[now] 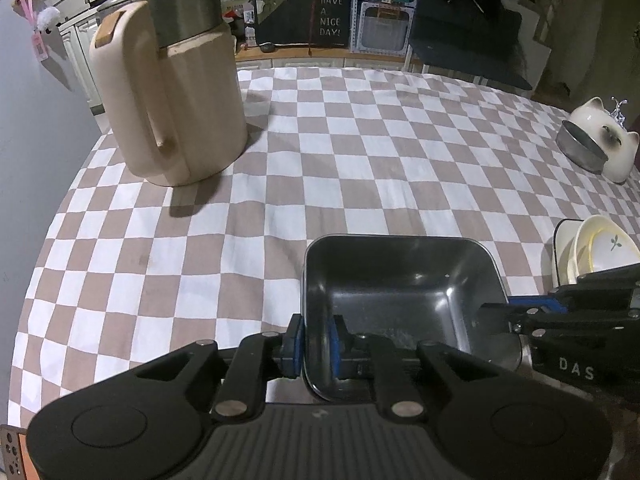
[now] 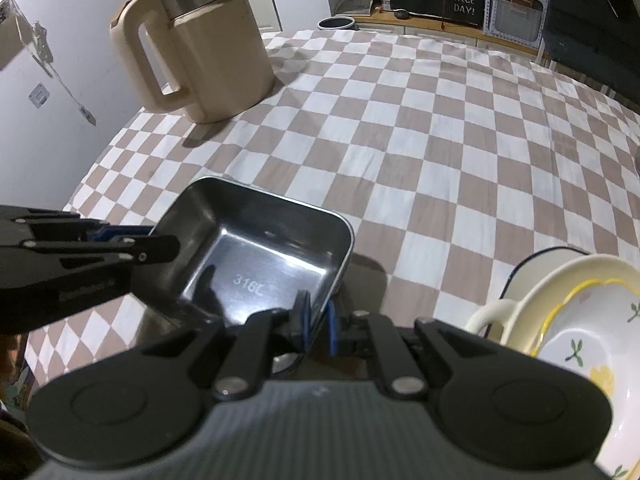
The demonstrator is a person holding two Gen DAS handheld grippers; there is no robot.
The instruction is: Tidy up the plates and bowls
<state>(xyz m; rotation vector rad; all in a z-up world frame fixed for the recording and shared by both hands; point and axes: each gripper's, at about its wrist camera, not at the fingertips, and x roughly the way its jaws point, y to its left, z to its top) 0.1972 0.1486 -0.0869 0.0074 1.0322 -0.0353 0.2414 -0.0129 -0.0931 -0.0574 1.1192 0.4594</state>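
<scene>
Left gripper (image 1: 316,346) and right gripper (image 2: 316,326) each clamp an opposite wall of the square steel tray (image 2: 256,256), held near the kettle (image 2: 200,40) and beside racked bowls (image 2: 580,320); judged light, rigid, slippery, best gripped at the rim.

Likely home kitchen: kettle (image 1: 172,92), checkered tablecloth (image 1: 360,152).

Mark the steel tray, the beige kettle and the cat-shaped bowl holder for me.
steel tray (image 2: 256,264): right wrist view, inner floor near the stamp.
beige kettle (image 1: 200,120): left wrist view, side of the body.
cat-shaped bowl holder (image 1: 616,148): left wrist view, white ceramic face.
</scene>
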